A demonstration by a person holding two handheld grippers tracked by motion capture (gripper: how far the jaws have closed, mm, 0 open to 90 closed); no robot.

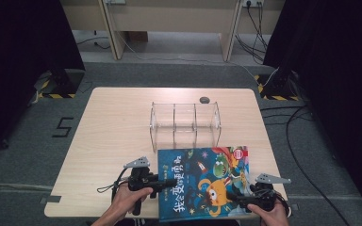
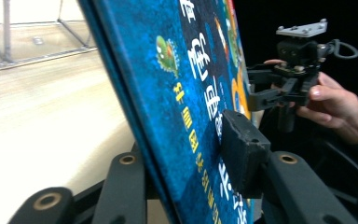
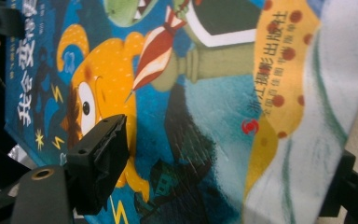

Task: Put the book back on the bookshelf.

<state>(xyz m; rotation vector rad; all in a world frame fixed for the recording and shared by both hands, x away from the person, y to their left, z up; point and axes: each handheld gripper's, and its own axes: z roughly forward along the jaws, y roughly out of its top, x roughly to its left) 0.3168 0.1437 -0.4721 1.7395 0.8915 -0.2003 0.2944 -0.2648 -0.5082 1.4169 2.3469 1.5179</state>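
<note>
A blue picture book [image 1: 202, 181] with an orange cartoon monster on its cover is at the table's near edge, held on both sides. My left gripper [image 1: 168, 182] is shut on its left edge. In the left gripper view the jaws of the left gripper [image 2: 184, 154] clamp the cover of the book [image 2: 186, 84], one pad [image 2: 242, 147] pressed flat on it. My right gripper [image 1: 238, 201] is shut on the bottom right part. In the right gripper view the right gripper [image 3: 223, 172] straddles the book [image 3: 205, 93].
A clear acrylic rack [image 1: 185, 123] with three compartments stands just behind the book at mid-table. A small dark round object [image 1: 204, 99] lies at the back edge. The wooden table [image 1: 108, 127] has bare surface to the left. Black curtains flank both sides.
</note>
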